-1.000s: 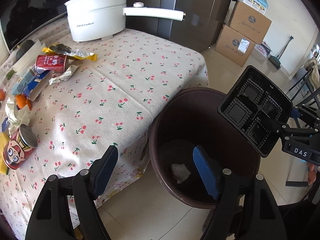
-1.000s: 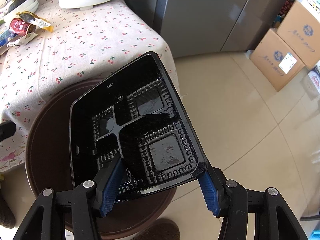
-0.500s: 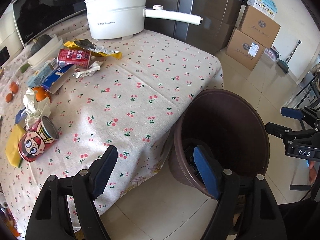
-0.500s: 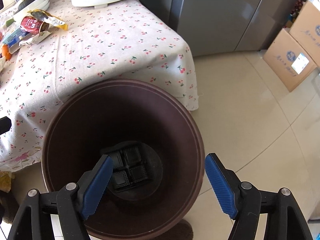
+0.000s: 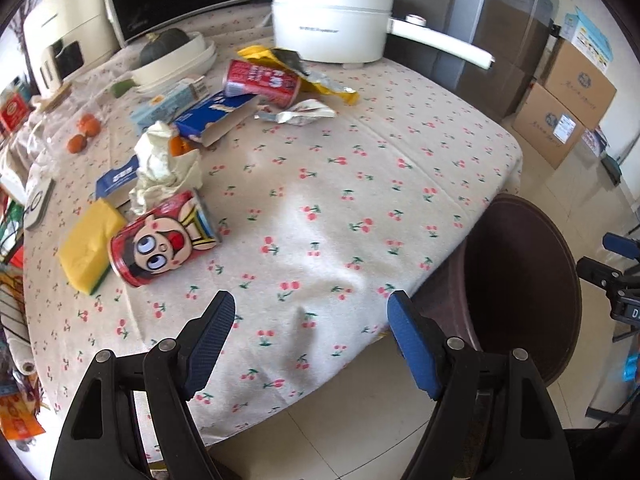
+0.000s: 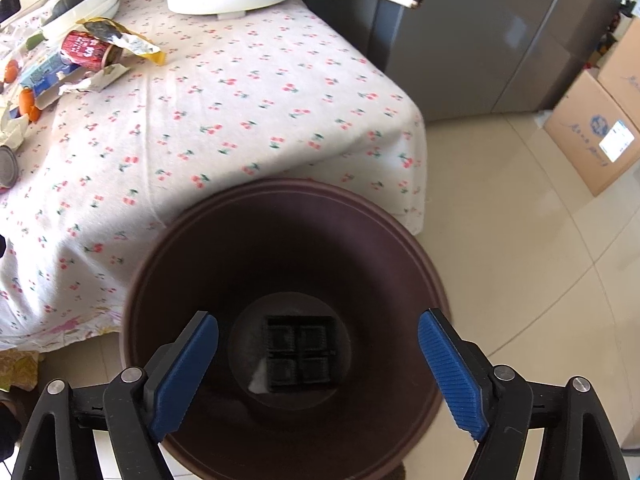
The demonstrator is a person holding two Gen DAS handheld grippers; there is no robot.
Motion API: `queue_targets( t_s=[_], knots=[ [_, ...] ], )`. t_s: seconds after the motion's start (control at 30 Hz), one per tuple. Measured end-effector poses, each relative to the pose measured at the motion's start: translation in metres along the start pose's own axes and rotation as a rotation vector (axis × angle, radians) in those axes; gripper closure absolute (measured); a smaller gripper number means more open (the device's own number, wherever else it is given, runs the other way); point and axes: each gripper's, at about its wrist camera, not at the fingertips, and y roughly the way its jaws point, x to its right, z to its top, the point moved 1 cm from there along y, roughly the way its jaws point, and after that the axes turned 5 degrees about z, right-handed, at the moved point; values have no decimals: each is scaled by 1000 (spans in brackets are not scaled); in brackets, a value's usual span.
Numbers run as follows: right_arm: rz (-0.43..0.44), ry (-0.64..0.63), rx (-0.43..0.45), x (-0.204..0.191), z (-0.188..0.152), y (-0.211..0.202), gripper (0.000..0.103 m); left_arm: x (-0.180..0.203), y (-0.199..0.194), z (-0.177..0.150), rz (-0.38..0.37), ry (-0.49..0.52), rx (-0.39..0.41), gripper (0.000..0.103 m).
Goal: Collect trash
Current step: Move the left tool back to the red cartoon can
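The right gripper (image 6: 318, 368) is held over a dark brown bin (image 6: 424, 264) that stands on the tiled floor against the near corner of a table. Its blue fingers (image 6: 452, 372) are spread wide and are opening further, and nothing is caught between them. A black compartment tray (image 6: 300, 354) is seen lying flat at the bottom of the bin, with a small pale scrap (image 6: 258, 380) just beside its lower left corner.

The left gripper (image 5: 310, 342) is held above the table's near edge, with its jaws spread apart and nothing between them. The table is covered by a cherry-print cloth (image 5: 340, 184).

The remaining trash is gathered toward the far left part of the table. A red can with a cartoon face (image 5: 164, 240) is laid on its side, touching a yellow sponge (image 5: 90, 250). Behind it a crumpled tissue (image 5: 160, 164) is seen, then an opened blue carton (image 5: 216, 118), a second red can (image 5: 262, 84) on its side, a yellow wrapper (image 5: 304, 74) and a crumpled silver wrapper (image 5: 300, 112). Small oranges (image 5: 82, 134) are placed nearer the left edge.

A white pot with a long handle (image 5: 332, 20) is set at the far edge. Cardboard boxes (image 5: 564, 112) are stacked on the floor beyond the bin.
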Motion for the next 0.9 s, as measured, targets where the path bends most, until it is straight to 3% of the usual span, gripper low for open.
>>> queue_targets(
  t_s=[0.2,0.5,0.67,0.9],
  knots=[
    [18,-24,-2,-21,15,6,14,-45,18,5,113,-167,-39,22],
    [34,-68,5,-49,30,11,13,-84,48,20,201,-351,-49,22],
    [30,-94,-7,-56,32,17,13,-91,60,25,191,-422,-57,22],
    [24,-85,-26,-51,31,24,13,-93,72,32,188,-447,-57,22]
  ],
)
